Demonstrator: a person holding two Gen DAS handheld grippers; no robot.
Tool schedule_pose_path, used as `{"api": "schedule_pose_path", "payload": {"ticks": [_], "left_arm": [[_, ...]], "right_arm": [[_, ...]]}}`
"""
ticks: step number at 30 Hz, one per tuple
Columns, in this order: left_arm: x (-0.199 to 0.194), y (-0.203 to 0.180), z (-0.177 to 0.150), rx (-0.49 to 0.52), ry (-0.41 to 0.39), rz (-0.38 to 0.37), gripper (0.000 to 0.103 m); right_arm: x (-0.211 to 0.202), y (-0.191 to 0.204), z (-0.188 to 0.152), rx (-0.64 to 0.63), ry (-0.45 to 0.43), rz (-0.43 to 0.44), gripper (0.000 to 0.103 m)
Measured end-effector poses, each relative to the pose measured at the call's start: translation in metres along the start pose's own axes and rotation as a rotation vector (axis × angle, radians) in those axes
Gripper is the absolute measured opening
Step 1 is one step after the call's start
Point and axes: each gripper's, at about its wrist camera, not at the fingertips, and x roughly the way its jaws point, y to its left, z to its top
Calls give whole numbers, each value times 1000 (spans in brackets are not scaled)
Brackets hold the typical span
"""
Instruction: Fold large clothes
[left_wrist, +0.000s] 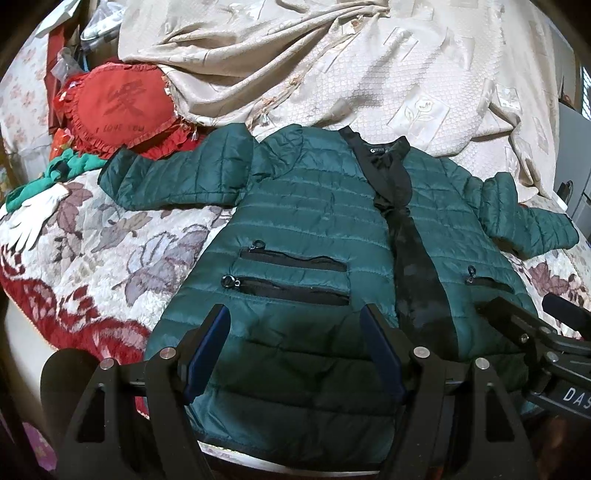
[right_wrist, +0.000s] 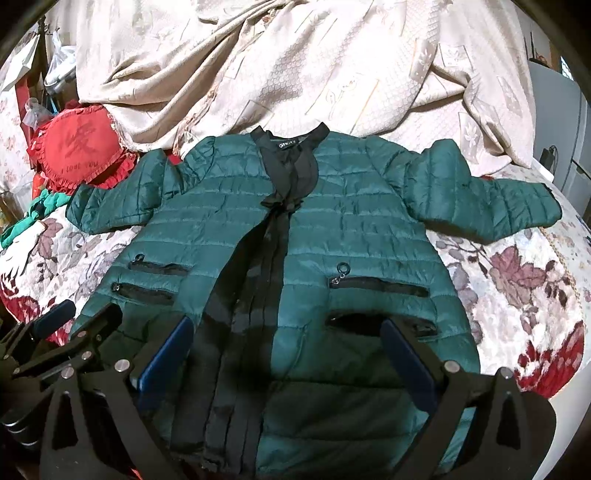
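Note:
A dark green quilted jacket (left_wrist: 314, 229) (right_wrist: 332, 229) with a black front placket and zip pockets lies flat, front up, on a floral bedspread, both sleeves spread out to the sides. My left gripper (left_wrist: 295, 317) hovers open over the jacket's lower left panel near the hem, nothing between its blue pads. My right gripper (right_wrist: 288, 328) is wide open above the lower front by the placket, also holding nothing. Each gripper shows at the edge of the other's view: the right gripper (left_wrist: 517, 317) and the left gripper (right_wrist: 85, 314).
A floral bedspread (left_wrist: 110, 240) (right_wrist: 517, 280) covers the bed. A crumpled beige cover (left_wrist: 332, 66) (right_wrist: 295, 66) is heaped behind the jacket. A red heart cushion (left_wrist: 118, 107) (right_wrist: 81, 147), green cloth (left_wrist: 55, 173) and a white glove (left_wrist: 33, 218) lie at the left.

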Motion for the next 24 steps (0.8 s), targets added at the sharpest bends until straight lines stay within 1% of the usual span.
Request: {"api": "schedule_pose_path", "payload": {"ticks": [1, 3, 4, 5, 8, 9, 11, 12, 16, 21, 24], "left_arm": [[0, 0, -1, 1, 2, 0, 56], [0, 0, -2, 5, 2, 0, 56], [0, 0, -2, 6, 2, -1, 56], [0, -1, -3, 6, 1, -1, 56], [1, -2, -4, 9, 1, 1, 56], [1, -2, -4, 9, 2, 1, 56], [2, -2, -5, 11, 8, 5, 56], [3, -2, -6, 12, 11, 5, 56], [3, -3, -10, 20, 15, 6, 56], [4, -3, -12, 22, 17, 8, 56], [6, -3, -15, 25, 23, 5, 56]], "right_arm": [[-2, 2, -6, -16, -120, 14, 103], [-2, 1, -5, -12, -83, 9, 103], [0, -1, -2, -7, 21, -11, 103], [1, -1, -1, -7, 55, -21, 103], [2, -1, -2, -12, 67, -36, 103], [2, -1, -3, -18, -80, -6, 103], [2, -3, -3, -4, -75, 4, 103], [3, -3, -4, 0, -93, 15, 103], [6, -7, -4, 29, -85, 45, 103], [5, -5, -6, 12, -96, 28, 103], [8, -3, -7, 7, -80, 19, 103]]}}
